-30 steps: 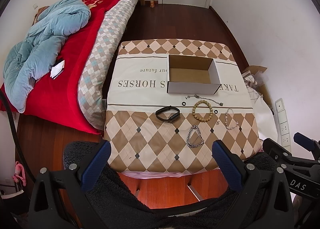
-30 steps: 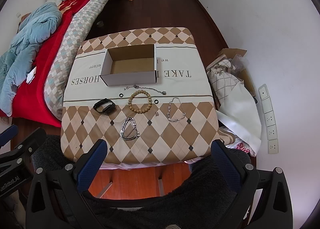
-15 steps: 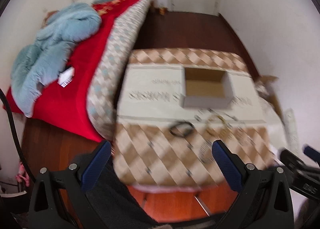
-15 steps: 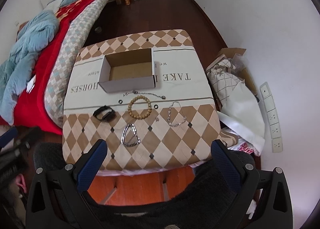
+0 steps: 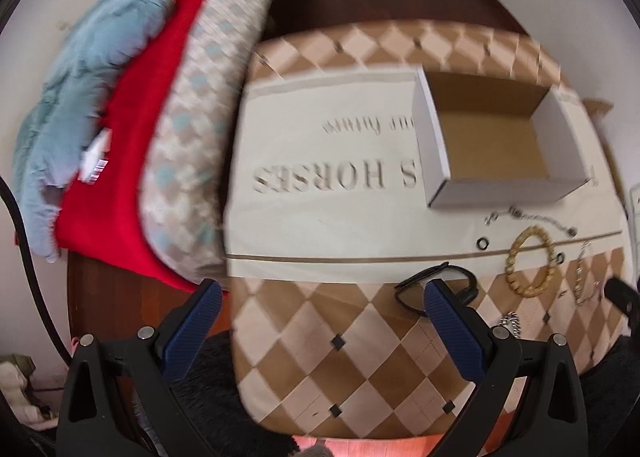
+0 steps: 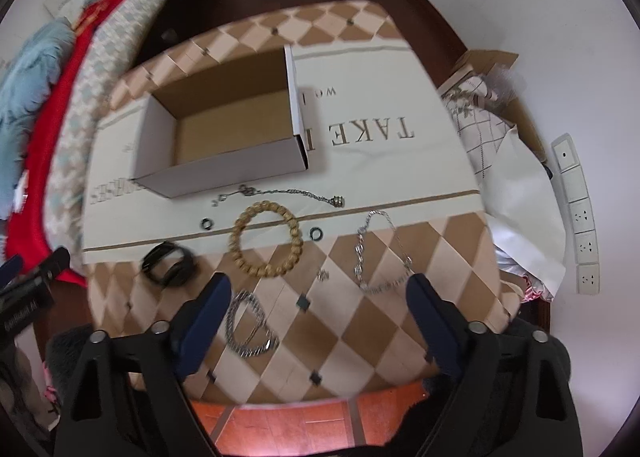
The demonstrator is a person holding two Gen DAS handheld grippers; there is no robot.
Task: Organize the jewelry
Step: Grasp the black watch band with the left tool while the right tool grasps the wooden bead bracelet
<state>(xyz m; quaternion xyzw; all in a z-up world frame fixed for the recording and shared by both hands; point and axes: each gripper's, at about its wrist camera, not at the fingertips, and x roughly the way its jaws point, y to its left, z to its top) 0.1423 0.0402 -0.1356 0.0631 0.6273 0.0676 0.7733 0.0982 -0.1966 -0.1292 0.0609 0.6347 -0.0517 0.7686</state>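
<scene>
An open, empty cardboard box [image 6: 224, 129] stands on the checkered table [image 6: 380, 321]; it also shows in the left wrist view [image 5: 492, 137]. In front of it lie a thin chain [image 6: 280, 192], a wooden bead bracelet [image 6: 265, 238], two small black rings [image 6: 317, 233], a black band [image 6: 170, 263], a coiled silver chain [image 6: 248, 323] and a silver bracelet [image 6: 378, 253]. My right gripper [image 6: 318, 311] is open and empty above the table's near edge. My left gripper [image 5: 322, 315] is open and empty, with the black band [image 5: 436, 289] by its right finger.
A bed with a red cover and a blue duvet [image 5: 80, 97] runs along the table's left side. A cardboard box with cloth and paper [image 6: 500, 129] sits on the floor to the right, by wall sockets [image 6: 580, 213]. Dark wood floor lies beyond the table.
Both grippers have moved forward and down toward the table, so the box and jewelry look larger. The left view has swung left toward the bed. Both grippers stay open.
</scene>
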